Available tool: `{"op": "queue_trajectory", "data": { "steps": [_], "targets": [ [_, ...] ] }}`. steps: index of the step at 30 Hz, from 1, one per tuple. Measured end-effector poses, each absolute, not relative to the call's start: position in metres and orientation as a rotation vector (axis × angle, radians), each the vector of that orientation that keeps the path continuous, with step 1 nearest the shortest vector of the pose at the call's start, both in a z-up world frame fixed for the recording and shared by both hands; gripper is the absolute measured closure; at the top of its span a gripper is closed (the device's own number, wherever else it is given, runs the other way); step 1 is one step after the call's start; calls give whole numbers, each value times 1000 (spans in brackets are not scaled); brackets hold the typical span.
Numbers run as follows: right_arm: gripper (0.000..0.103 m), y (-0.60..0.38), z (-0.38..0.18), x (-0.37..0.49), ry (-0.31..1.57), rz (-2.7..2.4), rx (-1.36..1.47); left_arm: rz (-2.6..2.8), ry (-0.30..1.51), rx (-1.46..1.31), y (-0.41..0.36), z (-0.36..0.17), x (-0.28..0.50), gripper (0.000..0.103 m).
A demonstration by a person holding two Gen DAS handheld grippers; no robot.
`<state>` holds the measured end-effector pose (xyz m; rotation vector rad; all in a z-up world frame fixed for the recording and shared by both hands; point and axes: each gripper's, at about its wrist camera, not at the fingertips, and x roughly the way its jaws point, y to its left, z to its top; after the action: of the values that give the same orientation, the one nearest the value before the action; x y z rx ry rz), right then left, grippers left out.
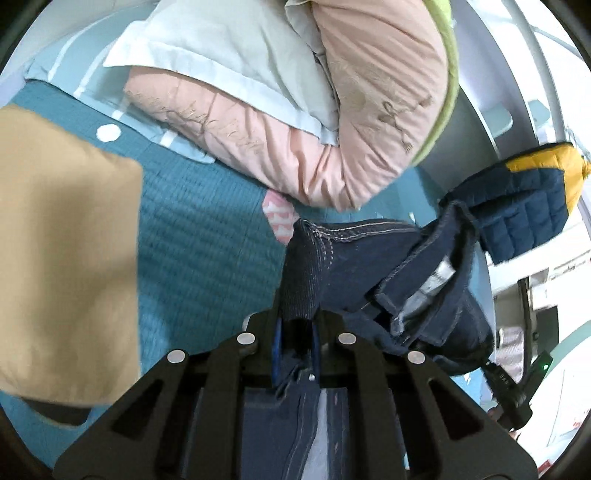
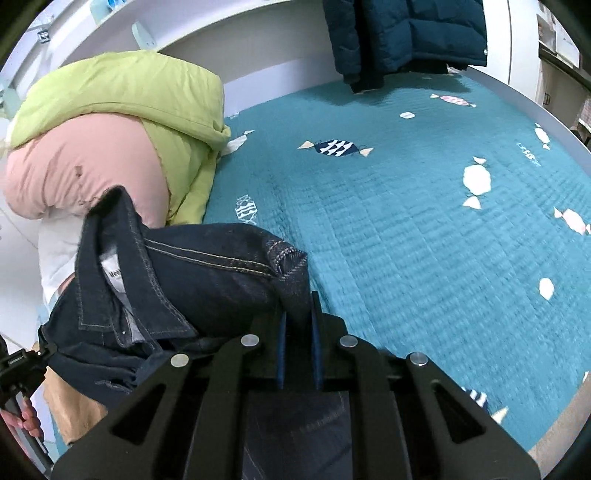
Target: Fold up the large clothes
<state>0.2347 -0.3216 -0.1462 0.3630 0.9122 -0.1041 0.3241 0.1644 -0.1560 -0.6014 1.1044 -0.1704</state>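
Teal quilted bedspread (image 2: 424,229) printed with white, pink and navy candy shapes covers the bed that fills both views, with a white wall or headboard curving behind it. At the far side lies a rolled pink duvet (image 1: 295,147) with a pale grey-white pillow (image 1: 221,55) resting on it and a lime-green padded cover (image 2: 147,92) draped over its end. A dark teal puffer jacket (image 2: 406,33) hangs down at the far edge in the right wrist view; in the left wrist view a navy and yellow quilted garment (image 1: 528,199) sits at the right. A tan cloth (image 1: 62,258) fills the near left of the left wrist view, blurred.

The dark blue denim jacket (image 2: 207,273), with pale contrast stitching and a white neck label showing inside its collar, is lifted above the bedspread and spans between the two tools. The left gripper (image 1: 295,332) is clenched on a stitched fold of the denim, its blue pads (image 1: 277,339) pressing the cloth from either side. The right gripper (image 2: 298,332) likewise pinches a bunched denim edge near the collar. A hand (image 2: 22,417) grasping the other tool's handle shows at the near left of the right wrist view.
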Motion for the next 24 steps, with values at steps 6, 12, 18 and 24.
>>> {"op": "queue_trajectory", "data": {
  "steps": [6, 12, 18, 24],
  "targets": [
    [93, -330, -146, 174, 911, -97, 401, -196, 1092, -531, 160, -139, 265, 91],
    [93, -335, -166, 109, 946, -94, 366, -190, 1102, -465, 152, -147, 194, 91],
    [92, -344, -224, 52, 1048, -149, 373, -181, 1218, -475, 153, -204, 122, 90],
    [97, -355, -286, 13, 1199, -245, 434, -132, 1280, -568, 162, -253, 88, 88]
  ]
}}
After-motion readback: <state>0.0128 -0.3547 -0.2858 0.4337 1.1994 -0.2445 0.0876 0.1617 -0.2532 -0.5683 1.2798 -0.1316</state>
